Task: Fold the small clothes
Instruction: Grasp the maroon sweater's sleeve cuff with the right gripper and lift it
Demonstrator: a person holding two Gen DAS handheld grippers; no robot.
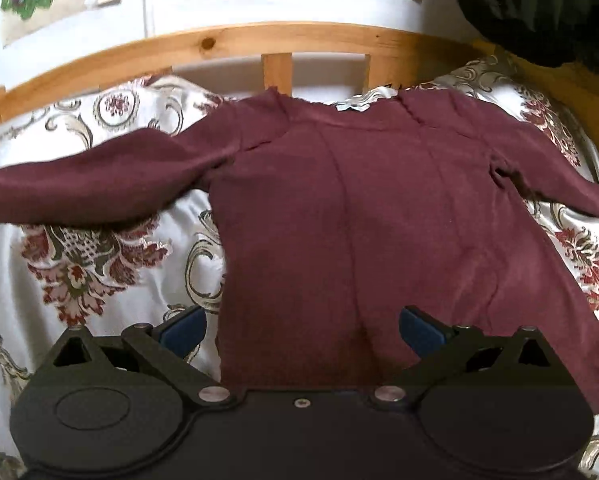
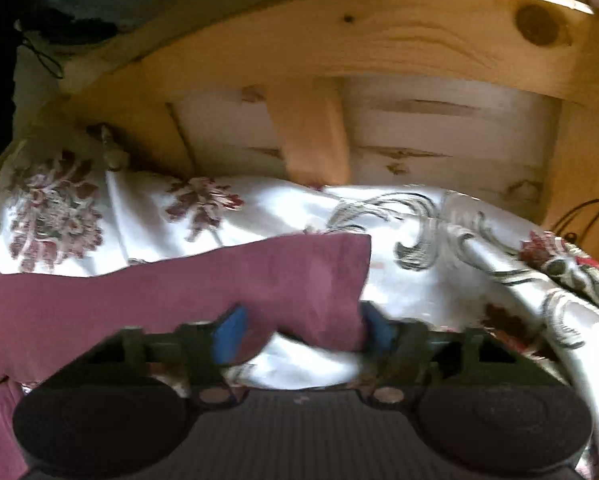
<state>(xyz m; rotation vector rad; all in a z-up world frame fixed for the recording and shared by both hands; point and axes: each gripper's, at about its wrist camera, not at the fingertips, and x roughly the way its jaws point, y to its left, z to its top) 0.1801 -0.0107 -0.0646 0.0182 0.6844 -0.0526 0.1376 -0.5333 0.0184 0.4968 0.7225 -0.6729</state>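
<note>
Maroon top (image 1: 363,208) lies spread face-up on the bed's floral cover (image 1: 99,264), neck toward the wooden headboard (image 1: 227,42) at the far side, hem toward the near side, both sleeves thrown out sideways so the body is flat and ready for a first fold. At the left, the left sleeve (image 1: 83,188) stretches far out over the cover and nothing holds it. Just right of that, the left gripper (image 1: 301,330) hovers over the near-left part of the hem with its jaws released and spread wide, one blue pad off the cloth and one above it, probably lined up to take that edge. Farther right, the right sleeve (image 2: 203,280) runs out to its cuff over the cover. The right gripper (image 2: 301,330) has the cuff end between its blue pads; the jaws stand partly closed, but the view is blurred and I cannot tell whether they pinch the cloth. Most likely this sleeve is to be carried inward over the body.
</note>
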